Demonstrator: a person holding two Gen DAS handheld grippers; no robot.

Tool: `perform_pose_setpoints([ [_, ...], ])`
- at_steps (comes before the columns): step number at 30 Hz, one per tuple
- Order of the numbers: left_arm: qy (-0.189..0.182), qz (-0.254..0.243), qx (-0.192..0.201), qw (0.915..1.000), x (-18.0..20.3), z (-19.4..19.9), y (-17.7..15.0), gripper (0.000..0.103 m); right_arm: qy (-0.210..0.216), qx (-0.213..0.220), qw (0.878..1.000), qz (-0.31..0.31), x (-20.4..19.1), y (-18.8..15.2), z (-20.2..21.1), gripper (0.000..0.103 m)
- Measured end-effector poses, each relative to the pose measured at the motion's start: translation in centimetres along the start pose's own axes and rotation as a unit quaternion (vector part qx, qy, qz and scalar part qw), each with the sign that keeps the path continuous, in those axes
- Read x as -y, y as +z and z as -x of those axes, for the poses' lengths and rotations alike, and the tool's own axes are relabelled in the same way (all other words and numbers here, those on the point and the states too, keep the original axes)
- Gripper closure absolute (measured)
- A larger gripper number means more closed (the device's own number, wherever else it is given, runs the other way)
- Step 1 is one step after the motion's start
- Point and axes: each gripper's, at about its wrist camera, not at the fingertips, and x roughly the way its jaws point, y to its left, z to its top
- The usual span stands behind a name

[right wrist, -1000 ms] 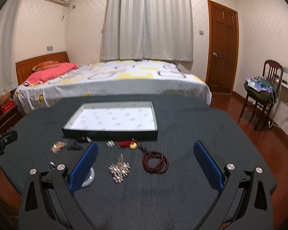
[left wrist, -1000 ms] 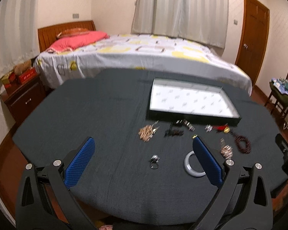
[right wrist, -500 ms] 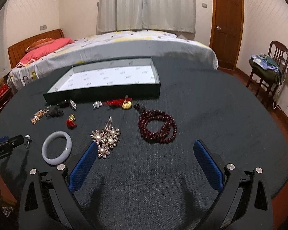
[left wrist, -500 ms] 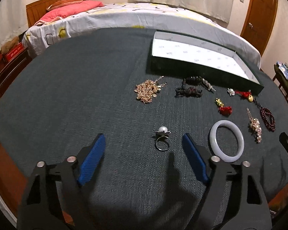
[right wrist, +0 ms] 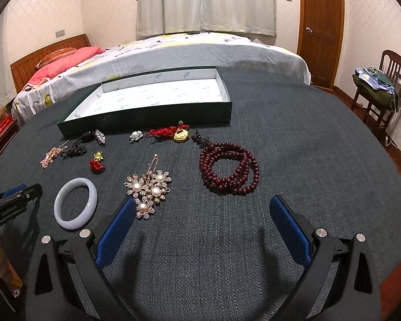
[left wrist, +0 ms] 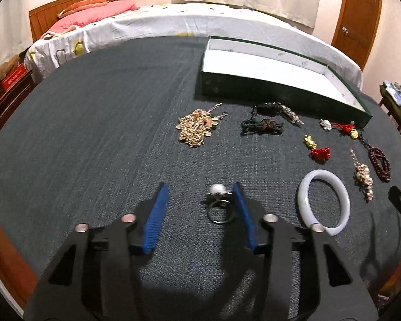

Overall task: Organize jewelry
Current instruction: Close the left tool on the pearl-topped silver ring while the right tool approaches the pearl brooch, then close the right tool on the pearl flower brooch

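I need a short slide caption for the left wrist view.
Left gripper closing around a pearl ring on the dark tablecloth, empty tray behind.

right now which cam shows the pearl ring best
The left wrist view. The pearl ring lies close and centred on the dark cloth between the closing jaws of the left gripper, beside the right-hand pad, pearl and band both clear. In the right wrist view the ring cannot be made out; only the left gripper's tip shows at the left edge.
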Motion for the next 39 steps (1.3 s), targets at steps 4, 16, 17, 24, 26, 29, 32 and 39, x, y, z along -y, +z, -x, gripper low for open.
perform_pose_setpoints([
  [4,-0.005,0.001,0.002,1.0000,0.1,0.0,-0.1,0.078,0.002,-0.002,1.000,-0.001,0.0,0.1,0.0,0.006],
  [16,0.000,-0.009,0.005,1.0000,0.2,0.0,-0.3,0.082,0.022,-0.009,1.000,0.012,-0.9,0.6,-0.4,0.007],
  [17,0.000,-0.007,0.005,1.0000,0.1,0.0,-0.3,0.082,0.023,-0.009,1.000,0.016,-1.2,0.7,-0.5,0.007],
  [24,0.001,-0.006,0.011,0.9999,-0.2,0.2,0.1,0.082,0.032,-0.019,0.998,0.046,-3.4,1.9,-2.3,0.007],
  [26,0.001,-0.004,0.011,0.9999,-0.4,0.2,0.1,0.082,0.034,-0.023,0.998,0.054,-4.0,2.0,-2.8,0.008],
  [29,0.002,0.002,0.011,0.9999,-0.7,0.1,0.2,0.082,0.034,-0.034,0.997,0.067,-4.7,2.0,-3.4,0.037],
  [32,0.001,0.007,0.011,0.9999,-1.0,0.1,0.3,0.082,0.039,-0.046,0.996,0.061,-4.7,1.8,-3.9,0.045],
  [39,0.003,0.011,0.009,0.9999,-1.2,-0.1,0.3,0.082,0.039,-0.054,0.996,0.057,-4.5,1.7,-4.4,0.045],
])
